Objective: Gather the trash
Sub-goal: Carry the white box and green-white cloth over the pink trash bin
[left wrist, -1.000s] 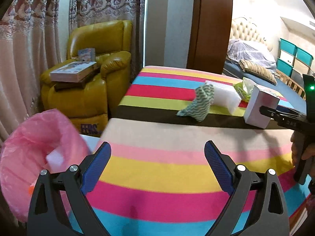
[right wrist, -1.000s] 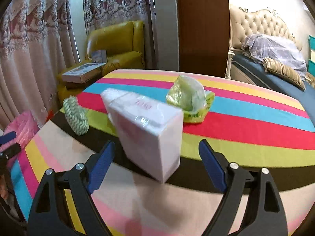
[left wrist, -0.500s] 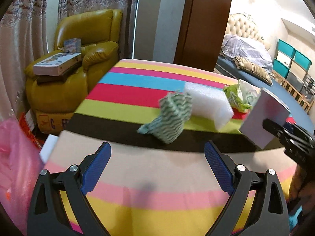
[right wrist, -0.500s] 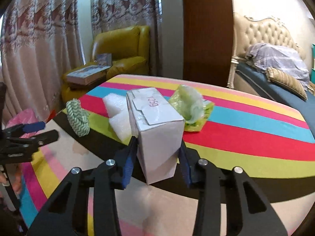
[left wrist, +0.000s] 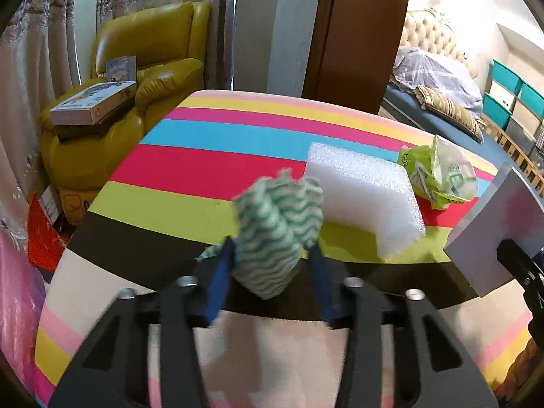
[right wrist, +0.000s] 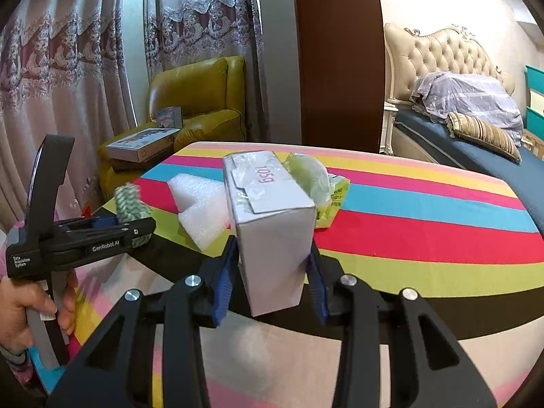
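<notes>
Left gripper [left wrist: 272, 272] pinching green-striped rag [left wrist: 277, 229] near striped table's [left wrist: 204, 170] left edge; right gripper [right wrist: 273, 277] clamping white box [right wrist: 272, 227] mid-table, foam block [left wrist: 365, 197] between, bare stripes beyond.

A yellow leather armchair [left wrist: 153, 68] carries flat cardboard boxes [left wrist: 93, 107] beside lace-trimmed curtains [right wrist: 68, 51]. A cream tufted headboard [right wrist: 438, 51] backs the blue bed [right wrist: 476, 156] and its striped cushion [right wrist: 482, 132].
</notes>
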Demonstrator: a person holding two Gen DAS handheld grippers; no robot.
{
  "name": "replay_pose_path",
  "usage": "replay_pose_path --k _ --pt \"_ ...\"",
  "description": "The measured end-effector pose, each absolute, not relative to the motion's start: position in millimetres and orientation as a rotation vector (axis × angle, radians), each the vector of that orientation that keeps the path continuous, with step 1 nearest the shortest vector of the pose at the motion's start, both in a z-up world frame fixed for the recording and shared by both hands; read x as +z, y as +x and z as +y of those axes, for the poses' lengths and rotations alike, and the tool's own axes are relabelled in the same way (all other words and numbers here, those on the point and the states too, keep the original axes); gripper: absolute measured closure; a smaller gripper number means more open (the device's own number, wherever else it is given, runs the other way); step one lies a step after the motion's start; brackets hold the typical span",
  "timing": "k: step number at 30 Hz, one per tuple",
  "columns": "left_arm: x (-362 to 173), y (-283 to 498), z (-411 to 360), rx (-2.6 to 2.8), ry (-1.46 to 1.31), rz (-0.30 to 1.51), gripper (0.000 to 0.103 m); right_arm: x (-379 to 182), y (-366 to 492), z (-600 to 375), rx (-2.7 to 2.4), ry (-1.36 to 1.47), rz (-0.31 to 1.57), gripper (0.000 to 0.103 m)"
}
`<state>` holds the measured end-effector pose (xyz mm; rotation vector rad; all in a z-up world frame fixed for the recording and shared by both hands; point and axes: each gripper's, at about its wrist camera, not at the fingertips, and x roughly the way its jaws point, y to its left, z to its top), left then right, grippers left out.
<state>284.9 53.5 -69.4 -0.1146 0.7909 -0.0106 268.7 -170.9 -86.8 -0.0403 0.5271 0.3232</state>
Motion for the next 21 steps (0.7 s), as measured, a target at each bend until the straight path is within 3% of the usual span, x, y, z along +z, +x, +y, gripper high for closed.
replay_pose_path --k 21 --pt "-60.0 258.8 28.8 -0.004 0.039 0.688 0.072 -85.3 269.3 -176.1 0.248 -0.014 0.518 0.065"
